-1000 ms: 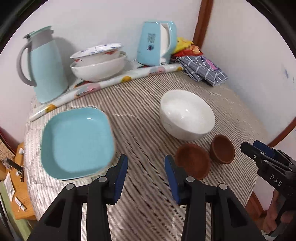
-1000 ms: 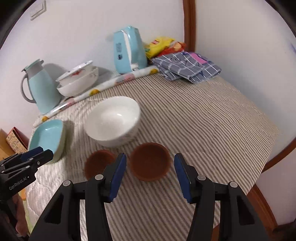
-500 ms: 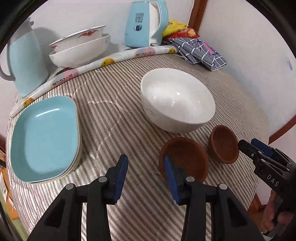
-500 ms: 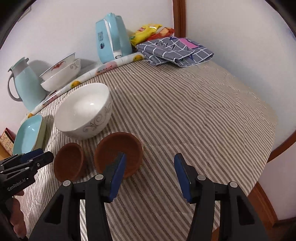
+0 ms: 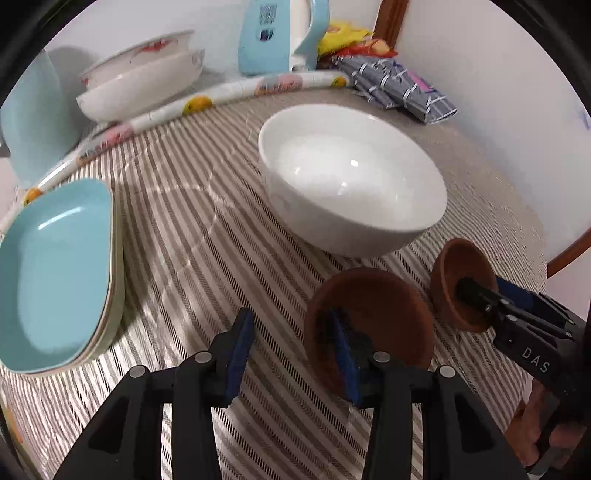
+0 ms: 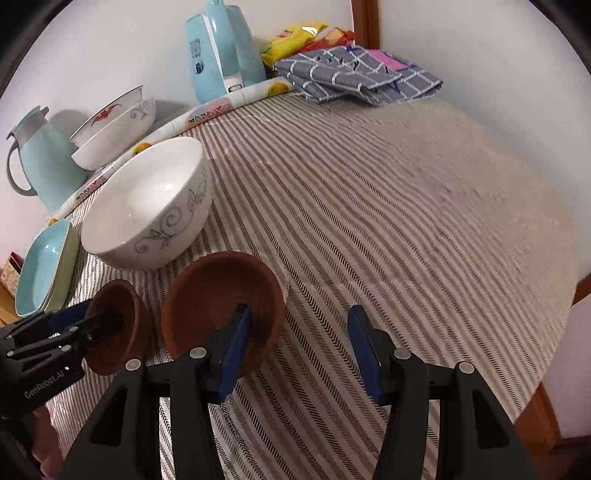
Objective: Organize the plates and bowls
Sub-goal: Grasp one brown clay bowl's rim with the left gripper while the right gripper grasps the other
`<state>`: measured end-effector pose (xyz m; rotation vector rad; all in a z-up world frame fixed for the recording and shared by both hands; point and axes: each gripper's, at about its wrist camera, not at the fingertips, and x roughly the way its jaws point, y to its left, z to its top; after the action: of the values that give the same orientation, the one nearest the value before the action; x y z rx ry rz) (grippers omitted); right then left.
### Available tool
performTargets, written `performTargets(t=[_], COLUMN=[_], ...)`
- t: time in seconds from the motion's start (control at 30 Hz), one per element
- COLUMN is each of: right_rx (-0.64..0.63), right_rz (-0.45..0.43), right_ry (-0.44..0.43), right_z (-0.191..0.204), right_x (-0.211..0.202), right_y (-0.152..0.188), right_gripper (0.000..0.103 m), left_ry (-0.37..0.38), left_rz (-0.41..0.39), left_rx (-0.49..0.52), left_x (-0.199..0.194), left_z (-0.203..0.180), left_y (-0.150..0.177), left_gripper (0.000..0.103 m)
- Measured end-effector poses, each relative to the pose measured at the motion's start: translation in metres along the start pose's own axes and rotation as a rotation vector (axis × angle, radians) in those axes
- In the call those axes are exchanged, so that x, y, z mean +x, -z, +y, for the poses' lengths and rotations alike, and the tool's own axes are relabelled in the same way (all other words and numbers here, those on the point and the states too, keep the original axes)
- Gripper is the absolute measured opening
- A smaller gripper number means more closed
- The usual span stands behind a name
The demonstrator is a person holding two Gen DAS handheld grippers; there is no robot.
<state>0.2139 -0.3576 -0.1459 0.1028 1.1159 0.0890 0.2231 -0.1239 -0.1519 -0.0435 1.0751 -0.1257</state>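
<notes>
Two small brown bowls sit near the table's front edge. My left gripper (image 5: 291,350) is open; its right finger reaches inside the left brown bowl (image 5: 373,314), its left finger outside the rim. My right gripper (image 6: 301,343) is open; its left finger reaches inside the right brown bowl (image 6: 218,291), which also shows in the left wrist view (image 5: 458,277). The left brown bowl appears in the right wrist view (image 6: 118,325) too. A large white bowl (image 5: 351,184) stands just behind them. Stacked light-blue square plates (image 5: 55,273) lie at the left.
At the back stand two stacked white bowls (image 5: 144,85), a blue kettle (image 5: 273,33), a blue thermos (image 6: 40,158), a rolled patterned sheet (image 5: 221,96), folded checked cloth (image 6: 354,74) and snack packets (image 6: 295,37). The striped tablecloth (image 6: 406,221) ends at the table's edge on the right.
Both grippers have moved forward and down to the brown bowls; each now has one finger inside a bowl. The bowls have not visibly moved.
</notes>
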Motion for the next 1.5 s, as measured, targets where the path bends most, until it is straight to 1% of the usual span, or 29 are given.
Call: performTargets(t=[0.03, 0.2, 0.33, 0.4, 0.47, 0.53, 0.63, 0.7, 0.77, 1.0, 1.1, 1.17, 1.2, 1.23, 1.27, 1.3, 1.33, 1.37, 1.4, 1.5], right_rx=[0.001, -0.016, -0.019, -0.02, -0.015, -0.018, -0.013, -0.017, -0.015, -0.009, -0.009, -0.014, -0.017, -0.017, -0.017, -0.016, -0.015, -0.014, -0.015, -0.018], right_rz=[-0.016, -0.033, -0.03, -0.031, -0.021, -0.01, -0.002, -0.001, -0.002, 0.0, -0.001, -0.003, -0.005, -0.004, -0.004, -0.004, -0.001, 0.003, 0.006, -0.005], right_ry=[-0.001, 0.007, 0.001, 0.004, 0.005, 0.007, 0.006, 0.007, 0.007, 0.009, 0.013, 0.017, 0.013, 0.009, 0.006, 0.0, -0.011, -0.024, -0.035, -0.013], right_z=[0.0, 0.003, 0.002, 0.002, 0.002, 0.003, 0.003, 0.003, 0.002, 0.001, 0.002, 0.003, 0.004, 0.005, 0.006, 0.007, 0.008, 0.009, 0.011, 0.015], right_x=[-0.001, 0.0, 0.001, 0.001, 0.002, 0.002, 0.003, 0.003, 0.003, 0.002, 0.002, 0.002, 0.001, 0.001, 0.0, 0.0, 0.0, 0.0, 0.0, -0.001], right_y=[0.001, 0.001, 0.0, 0.0, -0.001, -0.003, -0.004, -0.004, -0.004, -0.003, -0.003, -0.003, -0.003, -0.003, -0.003, -0.004, -0.004, -0.005, -0.005, -0.005], right_gripper=[0.054, 0.055, 0.056, 0.056, 0.056, 0.056, 0.057, 0.057, 0.057, 0.057, 0.056, 0.054, 0.05, 0.048, 0.04, 0.032, 0.029, 0.021, 0.015, 0.014], left_ry=[-0.003, -0.005, 0.027, 0.038, 0.031, 0.033, 0.021, -0.001, -0.007, 0.014, 0.028, 0.042, 0.047, 0.065, 0.09, 0.104, 0.115, 0.127, 0.133, 0.13], left_rz=[-0.005, -0.019, -0.034, -0.036, -0.032, -0.024, -0.01, 0.003, 0.008, 0.016, -0.001, -0.004, -0.004, -0.002, 0.002, 0.006, 0.011, 0.01, 0.009, 0.002], left_rx=[0.008, 0.029, 0.008, 0.01, 0.017, 0.014, 0.026, 0.038, 0.037, -0.006, -0.045, -0.042, -0.043, -0.051, -0.06, -0.064, -0.062, -0.06, -0.057, -0.045], left_x=[0.0, 0.002, 0.001, 0.001, 0.002, 0.002, 0.004, 0.006, 0.006, 0.005, 0.003, 0.002, 0.002, 0.002, 0.002, 0.002, 0.003, 0.003, 0.003, 0.0], left_z=[-0.001, -0.005, -0.001, 0.0, -0.001, -0.002, -0.006, -0.01, -0.011, -0.005, 0.002, 0.004, 0.005, 0.006, 0.008, 0.008, 0.007, 0.006, 0.005, 0.002], left_y=[0.0, -0.001, -0.001, -0.001, -0.001, -0.001, -0.002, -0.004, -0.004, -0.005, -0.003, -0.002, -0.002, -0.002, -0.002, -0.002, -0.002, -0.002, -0.002, -0.001], left_gripper=[0.043, 0.045, 0.045, 0.047, 0.048, 0.052, 0.056, 0.056, 0.056, 0.056, 0.045, 0.042, 0.035, 0.03, 0.028, 0.024, 0.019, 0.016, 0.013, 0.011])
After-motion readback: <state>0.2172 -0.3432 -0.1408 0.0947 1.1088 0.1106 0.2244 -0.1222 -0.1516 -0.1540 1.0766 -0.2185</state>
